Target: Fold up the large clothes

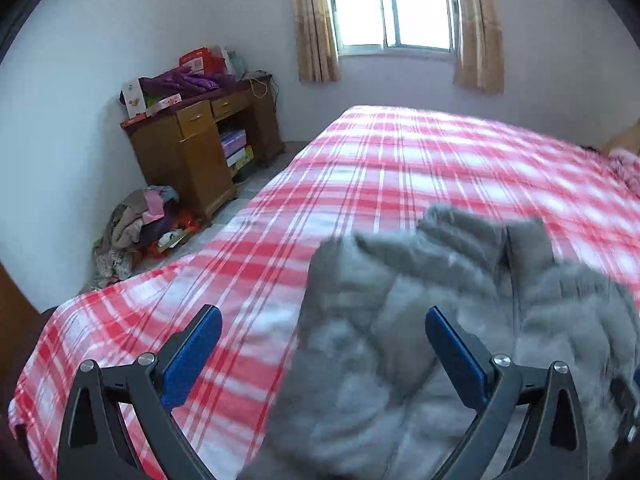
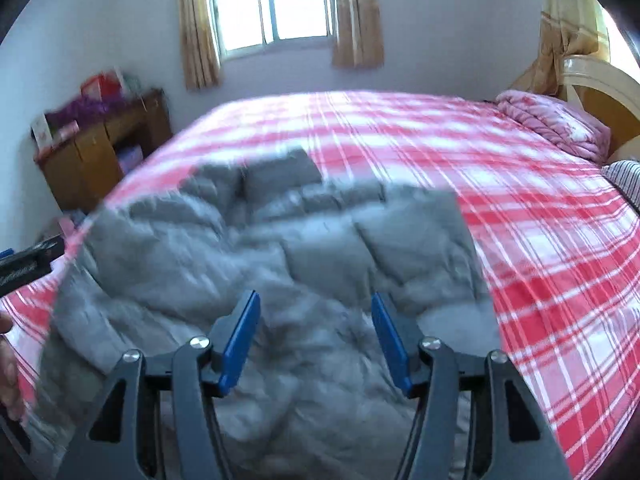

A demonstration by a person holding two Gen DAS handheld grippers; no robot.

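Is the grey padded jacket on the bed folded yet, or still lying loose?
Loose. The grey jacket lies rumpled on the plaid bedsheet, with uneven creases. Both views are blurred, so finer detail cannot be told.

left claw point(image 1: 323, 322) open, right claw point(image 2: 316, 312) open

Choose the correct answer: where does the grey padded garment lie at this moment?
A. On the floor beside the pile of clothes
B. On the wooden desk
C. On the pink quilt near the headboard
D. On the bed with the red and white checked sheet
D: the grey padded garment lies spread on the checked sheet of the bed, in front of both grippers.
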